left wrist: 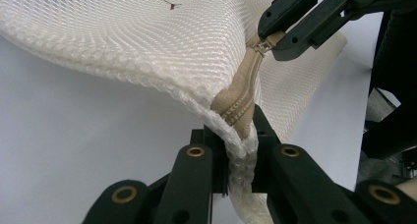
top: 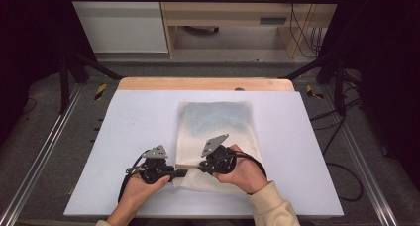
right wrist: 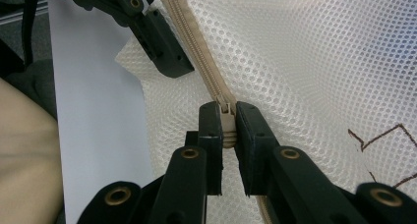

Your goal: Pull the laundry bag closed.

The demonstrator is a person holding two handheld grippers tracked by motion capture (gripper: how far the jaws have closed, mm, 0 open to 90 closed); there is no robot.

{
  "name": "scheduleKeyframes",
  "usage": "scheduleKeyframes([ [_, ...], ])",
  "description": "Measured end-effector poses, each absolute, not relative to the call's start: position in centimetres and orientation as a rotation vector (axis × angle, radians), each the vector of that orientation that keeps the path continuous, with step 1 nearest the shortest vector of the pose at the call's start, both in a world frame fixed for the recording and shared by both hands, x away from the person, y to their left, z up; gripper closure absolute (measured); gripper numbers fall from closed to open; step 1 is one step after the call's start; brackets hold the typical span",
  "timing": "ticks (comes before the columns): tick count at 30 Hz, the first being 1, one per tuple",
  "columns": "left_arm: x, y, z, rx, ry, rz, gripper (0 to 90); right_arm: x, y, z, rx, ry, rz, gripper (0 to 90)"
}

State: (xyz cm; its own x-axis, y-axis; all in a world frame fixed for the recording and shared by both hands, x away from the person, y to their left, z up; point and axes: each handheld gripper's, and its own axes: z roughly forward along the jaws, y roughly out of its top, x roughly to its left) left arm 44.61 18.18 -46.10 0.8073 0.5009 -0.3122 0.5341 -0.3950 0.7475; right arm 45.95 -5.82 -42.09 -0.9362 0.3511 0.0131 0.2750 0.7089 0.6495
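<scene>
High view shows a white mesh bag (top: 218,137) lying flat at the middle of the pale bench (top: 138,122), its near edge carrying a tan zipper (right wrist: 206,71). Along that near edge, the left gripper (top: 181,173) has its jaws clenched on the bag's near-left corner at the zipper's end. Just right of it, the right gripper (top: 200,166) grasps the zipper pull (right wrist: 227,122) between its jaws. Both hands rest at the bench's near side.
</scene>
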Motion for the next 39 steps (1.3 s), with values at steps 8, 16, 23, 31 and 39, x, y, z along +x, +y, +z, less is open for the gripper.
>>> scheduleKeyframes([
  [8,44.5,18.1,-46.0,2.063,0.764,-0.036,82.5,46.1,-6.5,-42.4,0.536,2.795,1.039,82.1],
  [16,44.4,17.9,-46.1,2.069,0.757,-0.033,82.4,45.9,-7.0,-42.5,0.555,2.790,1.043,82.1],
  [23,44.4,18.0,-46.2,2.064,0.758,-0.037,82.3,45.9,-7.6,-42.3,0.561,2.780,1.043,82.1],
  [31,44.4,17.9,-46.2,2.067,0.755,-0.036,82.2,45.8,-8.1,-42.3,0.579,2.773,1.038,82.1],
  [39,44.4,17.9,-46.1,2.062,0.754,-0.034,82.2,45.7,-8.7,-42.1,0.587,2.761,1.049,82.1],
])
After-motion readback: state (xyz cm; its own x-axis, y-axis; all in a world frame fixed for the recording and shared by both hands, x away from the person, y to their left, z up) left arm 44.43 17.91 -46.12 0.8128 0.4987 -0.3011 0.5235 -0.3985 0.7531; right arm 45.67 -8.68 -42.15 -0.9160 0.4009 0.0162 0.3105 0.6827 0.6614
